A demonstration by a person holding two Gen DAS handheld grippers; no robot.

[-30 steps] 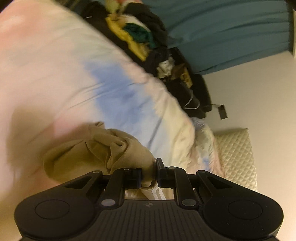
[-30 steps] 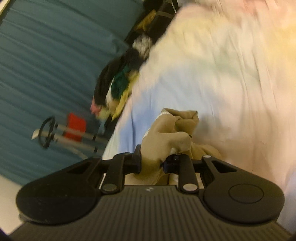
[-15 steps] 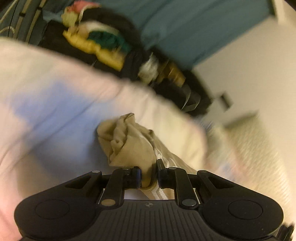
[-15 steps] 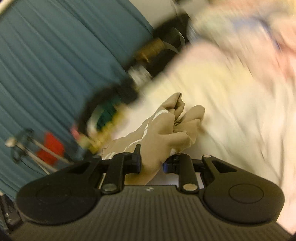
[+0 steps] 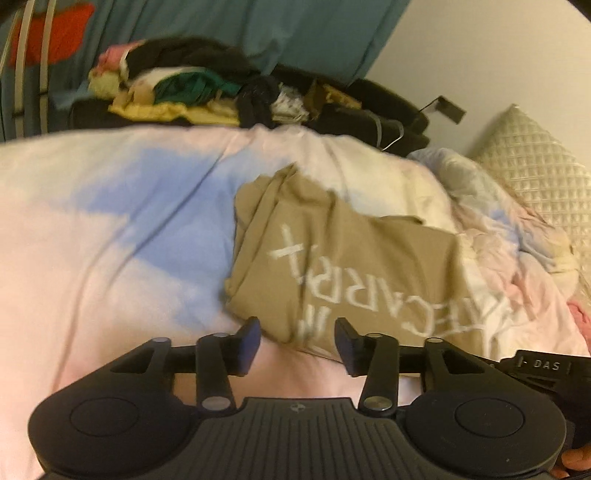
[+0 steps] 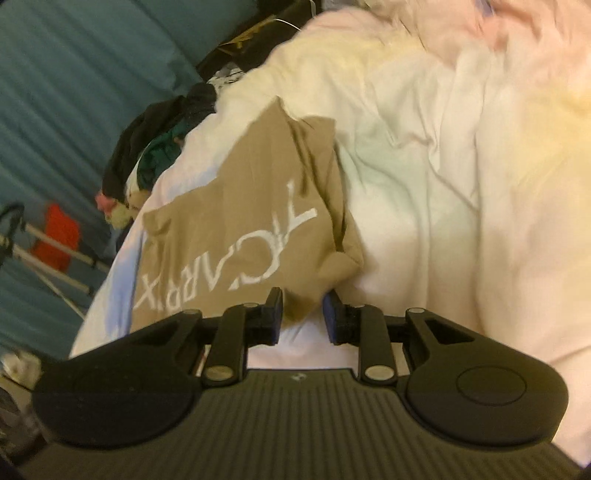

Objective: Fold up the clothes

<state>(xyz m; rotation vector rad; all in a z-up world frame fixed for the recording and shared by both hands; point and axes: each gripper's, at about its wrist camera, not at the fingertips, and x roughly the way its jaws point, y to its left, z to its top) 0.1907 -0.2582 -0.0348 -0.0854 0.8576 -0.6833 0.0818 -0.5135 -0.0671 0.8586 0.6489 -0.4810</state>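
Laid out on the duvet (image 5: 92, 258): one tan shirt (image 5: 332, 266), print side up, white lettering showing, bunched along its far and left edges. Spread rather than folded, so, by the look of it, only the laying-out done; the folds themselves not yet begun. Beyond the duvet, a heap of other clothes (image 5: 207, 92) (black, green, yellow, pink, too tangled to count), apparently waiting their turn, so most of the task likely left.

Left gripper (image 5: 297, 343): jaws opening, standing well apart, the shirt's near edge lying in the gap between them but neither pad pressing on it; nothing held. Right gripper (image 6: 302, 314): jaws opening slightly, narrow gap; a gathered tan corner runs down between the pads and seems pinched there, though not certain at this blur.

Counted: one shirt on the duvet, one duvet (pink, blue and cream patches), one heap, two grippers, one quilted pillow (image 5: 539, 173) at the right in the left view, one teal curtain (image 5: 277, 33) behind. Something red (image 6: 57, 236) on a pale rack in front of the curtain; not clear what.

Next, probably: smoothing the bunched edges, then sleeves in, then a fold across.
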